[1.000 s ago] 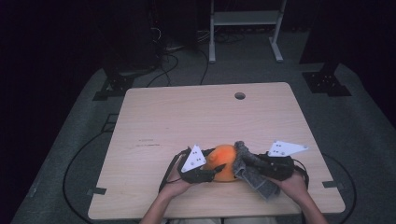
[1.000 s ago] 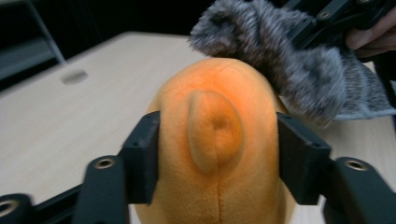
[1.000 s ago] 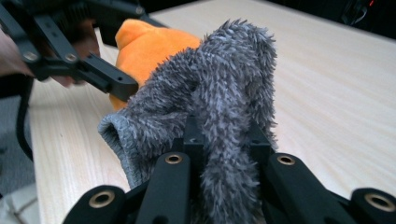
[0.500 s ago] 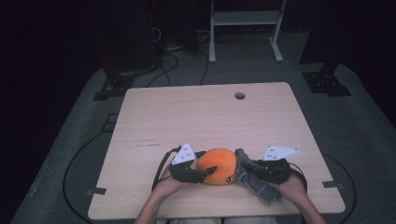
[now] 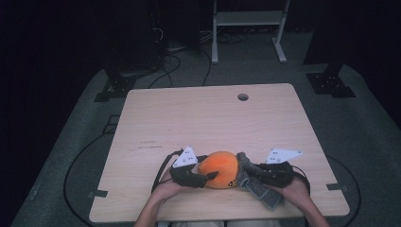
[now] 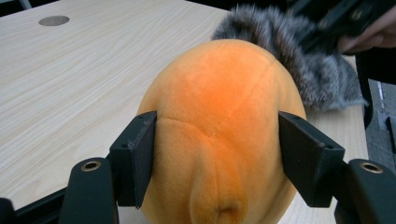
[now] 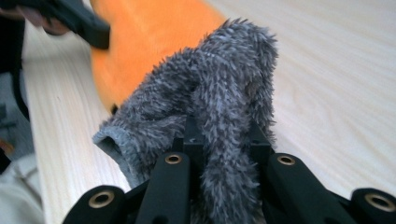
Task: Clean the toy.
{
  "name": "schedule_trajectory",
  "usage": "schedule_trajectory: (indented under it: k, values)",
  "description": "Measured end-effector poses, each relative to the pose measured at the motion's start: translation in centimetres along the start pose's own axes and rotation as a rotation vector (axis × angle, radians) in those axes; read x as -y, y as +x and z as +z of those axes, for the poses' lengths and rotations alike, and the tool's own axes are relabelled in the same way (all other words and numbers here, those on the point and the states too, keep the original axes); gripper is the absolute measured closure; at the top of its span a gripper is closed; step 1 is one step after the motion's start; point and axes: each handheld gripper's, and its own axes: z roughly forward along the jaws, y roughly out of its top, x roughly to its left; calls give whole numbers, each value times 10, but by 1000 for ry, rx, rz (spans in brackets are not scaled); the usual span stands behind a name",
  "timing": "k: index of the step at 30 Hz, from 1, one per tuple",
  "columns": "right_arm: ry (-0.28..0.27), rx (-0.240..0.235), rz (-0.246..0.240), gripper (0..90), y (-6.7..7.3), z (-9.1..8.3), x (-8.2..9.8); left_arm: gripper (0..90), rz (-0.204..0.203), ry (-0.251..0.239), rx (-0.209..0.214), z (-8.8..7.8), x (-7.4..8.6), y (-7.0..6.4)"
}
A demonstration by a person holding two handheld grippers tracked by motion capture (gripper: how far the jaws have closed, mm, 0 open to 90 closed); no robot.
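The orange plush [image 5: 219,169] lies near the front edge of the surface [image 5: 208,118], between our 2 hands, and the grey furry cloth [image 5: 253,182] touches its right side. We judge the plush to be light, soft and squashy, a rounded thing with seams that gives under pressure and is not likely to slip, since its nap offers plenty of friction; the broad middle, where it is widest, looks the best place to take hold. The left gripper [image 6: 217,154] has the plush between its fingers [image 6: 140,154]; its jaws have just been opening, and now they flank the 2 sides at the widest part, lying against the nap, though we cannot tell how firmly they press. The cloth is limp and fluffy, so we expect it to drape and drag wherever it is pulled, and it is best pinched at a bunched fold. The right gripper [image 7: 219,140] does just that: its fingers [image 7: 191,140] are drawn close together on a thick fold of the cloth. Around them the wood is bare, with a round cable hole [image 5: 243,97] near the far edge, well apart. Cables [image 5: 163,165] trail beside each hand, and they could snag on a sweep. Beyond the surface stand a white frame [image 5: 248,28] and dark stands on the floor.
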Motion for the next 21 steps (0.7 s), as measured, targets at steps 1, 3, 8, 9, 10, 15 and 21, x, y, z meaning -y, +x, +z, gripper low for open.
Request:
schedule_trajectory:
  k: [1,3,8,9,10,15,21]
  values:
    - [-30,-9,8,760,-1,-3,-3,323,8,2,3,0,0,0]
    - [-102,-41,43,759,-2,-7,-11,321,12,4,12,0,-1,-2]
    - [-60,-77,46,758,-1,8,-15,231,7,31,42,-4,-8,-3]
    - [-61,-74,35,758,0,7,-14,194,-7,31,48,-4,-10,-3]
    - [-52,-65,23,758,2,6,-14,179,-24,35,54,-4,-11,-3]
    - [-30,-33,-51,758,13,3,-13,147,-42,85,51,7,-12,-5]
    - [-52,9,-36,759,9,-6,-17,440,126,-56,-96,6,-17,-18]
